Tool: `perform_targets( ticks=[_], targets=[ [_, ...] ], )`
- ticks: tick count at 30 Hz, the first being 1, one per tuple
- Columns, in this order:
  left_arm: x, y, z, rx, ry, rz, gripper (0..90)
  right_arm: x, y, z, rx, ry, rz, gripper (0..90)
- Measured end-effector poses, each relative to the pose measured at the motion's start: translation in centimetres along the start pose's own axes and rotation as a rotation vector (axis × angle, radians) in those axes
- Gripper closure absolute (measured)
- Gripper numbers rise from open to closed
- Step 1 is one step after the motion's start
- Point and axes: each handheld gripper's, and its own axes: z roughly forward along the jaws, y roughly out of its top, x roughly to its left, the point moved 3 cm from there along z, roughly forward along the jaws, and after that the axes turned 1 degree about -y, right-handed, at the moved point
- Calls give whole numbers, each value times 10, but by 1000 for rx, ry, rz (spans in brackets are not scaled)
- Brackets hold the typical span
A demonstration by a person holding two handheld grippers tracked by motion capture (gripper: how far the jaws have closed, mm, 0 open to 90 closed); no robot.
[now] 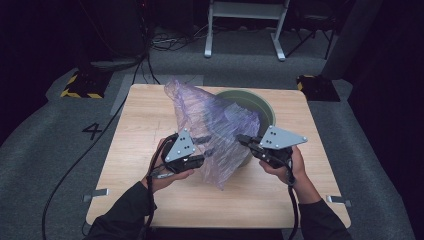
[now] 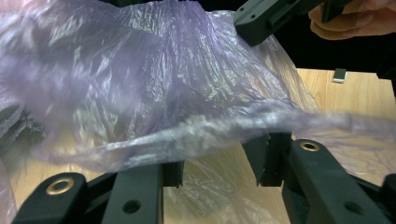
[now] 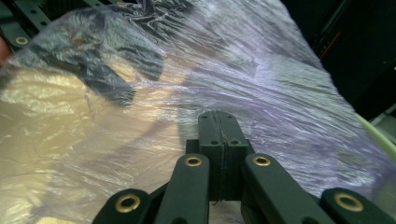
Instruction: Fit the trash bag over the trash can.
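The wooden worktop carries a green bucket at upper centre. In front of it hangs the purple plastic bag, probably to line the bucket. The right tongs are clenched on its film; the left tongs stand released around one fold.

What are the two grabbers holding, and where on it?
Both are at the thin purple plastic bag. The right gripper is shut on the bag's film at its right side. The left gripper has a bunched fold between its jaws, which stand apart.
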Motion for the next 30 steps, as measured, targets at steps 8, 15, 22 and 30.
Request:
perform_targets(
  ticks=[8,15,22,30],
  targets=[
    [7,-3,-2,10,17,-35,443,-22,-9,-20,-27,-77,70,900],
    [27,-15,-12,12,55,-83,434,-49,-32,-32,-25,-146,168,900],
    [47,-28,-8,72,190,-66,378,-72,-52,-37,-6,-202,242,900],
    [67,-43,-12,60,197,-169,347,-96,-68,-38,36,-255,290,900]
  ],
)
